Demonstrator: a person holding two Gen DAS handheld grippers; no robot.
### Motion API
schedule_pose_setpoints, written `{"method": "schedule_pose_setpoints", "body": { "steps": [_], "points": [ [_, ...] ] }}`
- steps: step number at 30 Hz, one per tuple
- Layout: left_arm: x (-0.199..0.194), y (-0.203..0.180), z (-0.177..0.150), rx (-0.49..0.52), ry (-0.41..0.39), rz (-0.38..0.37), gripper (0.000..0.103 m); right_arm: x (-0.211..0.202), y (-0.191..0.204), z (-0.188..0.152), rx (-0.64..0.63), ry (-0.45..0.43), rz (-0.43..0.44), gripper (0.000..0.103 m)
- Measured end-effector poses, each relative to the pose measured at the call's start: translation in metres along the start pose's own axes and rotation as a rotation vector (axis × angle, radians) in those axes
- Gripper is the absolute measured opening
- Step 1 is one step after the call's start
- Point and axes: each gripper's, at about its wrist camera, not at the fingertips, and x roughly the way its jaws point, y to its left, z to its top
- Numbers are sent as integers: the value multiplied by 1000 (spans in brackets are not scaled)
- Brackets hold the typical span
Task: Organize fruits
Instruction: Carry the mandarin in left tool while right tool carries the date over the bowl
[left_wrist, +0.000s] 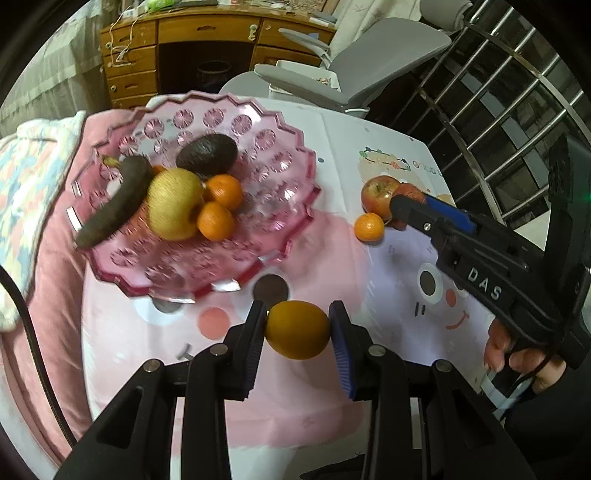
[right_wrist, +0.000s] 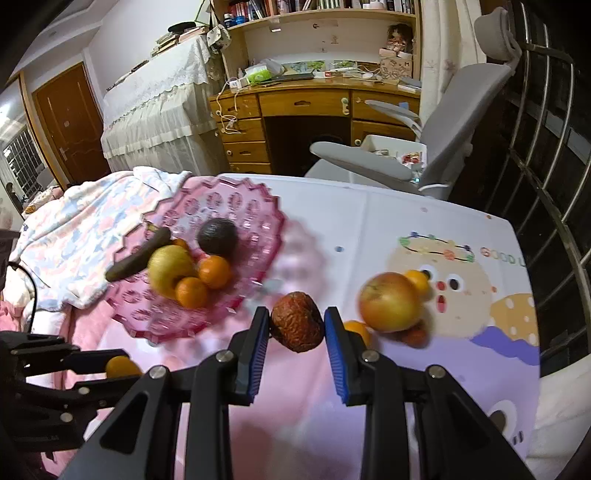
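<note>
Pink cut-glass plate (left_wrist: 288, 155), scalloped rim, sits at the far left of the cartoon-printed tablecloth (left_wrist: 369, 147). On it: a blackened banana (left_wrist: 114, 201), a dark avocado (left_wrist: 207, 153), a yellow apple (left_wrist: 173, 208) and two mandarins (left_wrist: 218, 206) touching each other and the apple. A bit of another orange fruit peeks out behind the apple; I cannot tell what it is.

My left gripper (left_wrist: 297, 330) is clamped on a small orange-yellow citrus (left_wrist: 297, 329), pads pressing both its sides, fruit held clear above the cloth just on the near side of the plate. From my right wrist view the same gripper shows at the lower left edge with the fruit between its fingers.

My right gripper (right_wrist: 297, 326) is closed on a wrinkled brown-red fruit (right_wrist: 297, 321), pads tight on either side. It hangs above the cloth between the plate and the loose fruit to the right.

Loose on the cloth, right side: a red-yellow apple (right_wrist: 389, 301), a mandarin (right_wrist: 417, 280) just behind it, another orange piece (right_wrist: 356, 328) near its left, a reddish one (right_wrist: 413, 334) at its near right. All well apart from the plate.

Grey office chair (right_wrist: 443, 129) and wooden desk (right_wrist: 306, 103) stand beyond the table. A patterned blanket (right_wrist: 74, 229) lies left of the plate.
</note>
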Motion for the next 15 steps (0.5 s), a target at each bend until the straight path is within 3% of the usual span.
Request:
{"method": "schedule_pose_setpoints", "body": {
  "steps": [15],
  "points": [
    [-11, 70, 27, 104, -23, 10, 33, 21, 73, 12, 53, -20, -4, 31]
  ]
}}
